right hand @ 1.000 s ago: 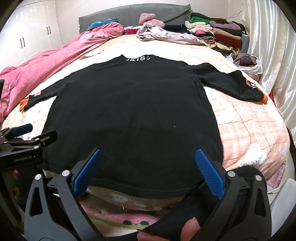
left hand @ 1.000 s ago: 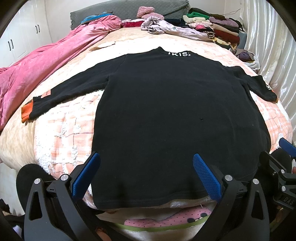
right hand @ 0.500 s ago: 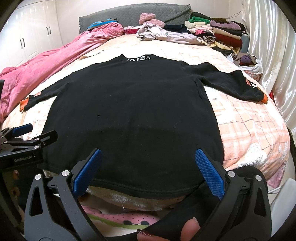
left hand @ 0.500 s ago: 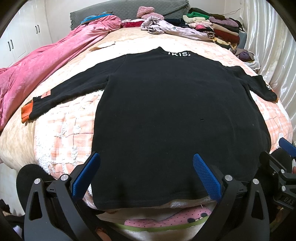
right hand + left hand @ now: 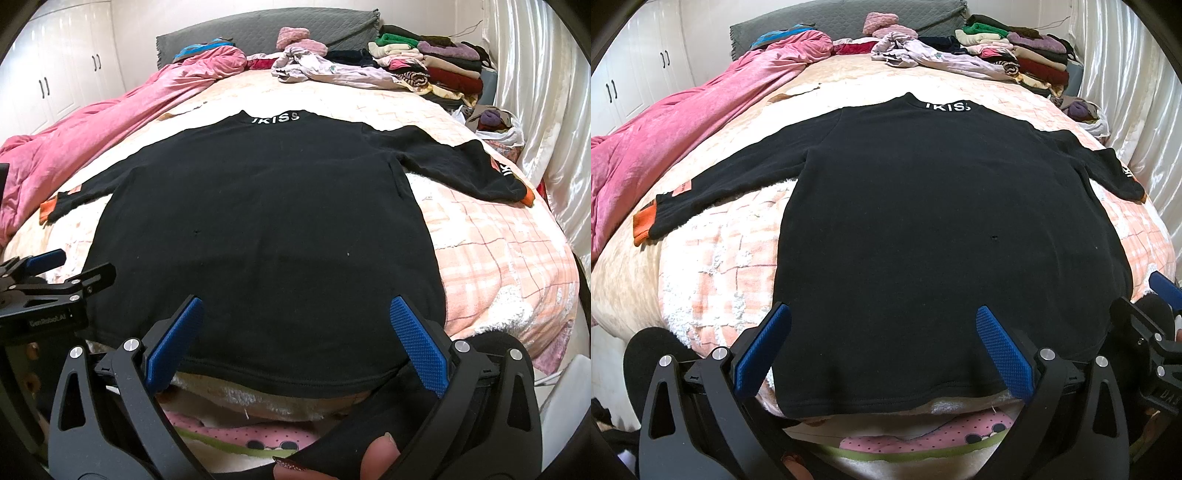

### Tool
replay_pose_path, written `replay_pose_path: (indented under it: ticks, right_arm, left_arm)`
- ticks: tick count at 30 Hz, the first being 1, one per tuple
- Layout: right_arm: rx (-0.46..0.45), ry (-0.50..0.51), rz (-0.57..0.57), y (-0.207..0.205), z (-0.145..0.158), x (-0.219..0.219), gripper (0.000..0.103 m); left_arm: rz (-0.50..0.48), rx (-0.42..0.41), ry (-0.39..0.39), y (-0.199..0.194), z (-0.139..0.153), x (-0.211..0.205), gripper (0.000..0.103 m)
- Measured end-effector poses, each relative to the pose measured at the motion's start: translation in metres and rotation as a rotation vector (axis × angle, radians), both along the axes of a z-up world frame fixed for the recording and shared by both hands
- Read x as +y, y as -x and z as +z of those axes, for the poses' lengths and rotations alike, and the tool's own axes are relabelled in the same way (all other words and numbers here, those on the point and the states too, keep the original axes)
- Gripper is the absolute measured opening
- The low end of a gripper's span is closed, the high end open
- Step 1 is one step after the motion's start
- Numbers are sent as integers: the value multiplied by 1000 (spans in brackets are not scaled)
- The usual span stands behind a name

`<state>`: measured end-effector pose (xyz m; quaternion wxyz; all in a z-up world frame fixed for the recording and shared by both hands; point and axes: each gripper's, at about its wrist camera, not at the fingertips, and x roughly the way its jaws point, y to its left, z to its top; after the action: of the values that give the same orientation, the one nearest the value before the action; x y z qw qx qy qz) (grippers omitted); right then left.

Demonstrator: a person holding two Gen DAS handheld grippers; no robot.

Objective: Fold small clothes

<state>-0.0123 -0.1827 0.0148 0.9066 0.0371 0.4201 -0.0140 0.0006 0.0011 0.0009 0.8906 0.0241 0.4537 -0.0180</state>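
Nearest, at 6 o'clock in each wrist view, the left tongs (image 5: 882, 350) and right tongs (image 5: 295, 343) hang spread and empty over the hem of the black sweater (image 5: 923, 221), lying flat on the bed (image 5: 713, 273), sleeves toward 9 and 3 o'clock, folded clothes (image 5: 1015, 55) beyond at 1 o'clock.

A bed (image 5: 713, 266) is covered by a peach checked blanket. A grey headboard (image 5: 258, 26) is set against a white wall. White wardrobes (image 5: 55, 74) are seen at left, pale curtains (image 5: 535, 92) at right.
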Motion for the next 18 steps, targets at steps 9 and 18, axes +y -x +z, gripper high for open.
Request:
replay_pose_path:
  ticks: [9,18]
  right_arm:
    - [-17,-6,2,-9,4,-1,95]
    - [-21,-9,-29,-43,6,-17,95]
  left_arm:
    - [1,8,5,-7,-2,-2,99]
    - [-26,9,-13,-36,-3,-13,99]
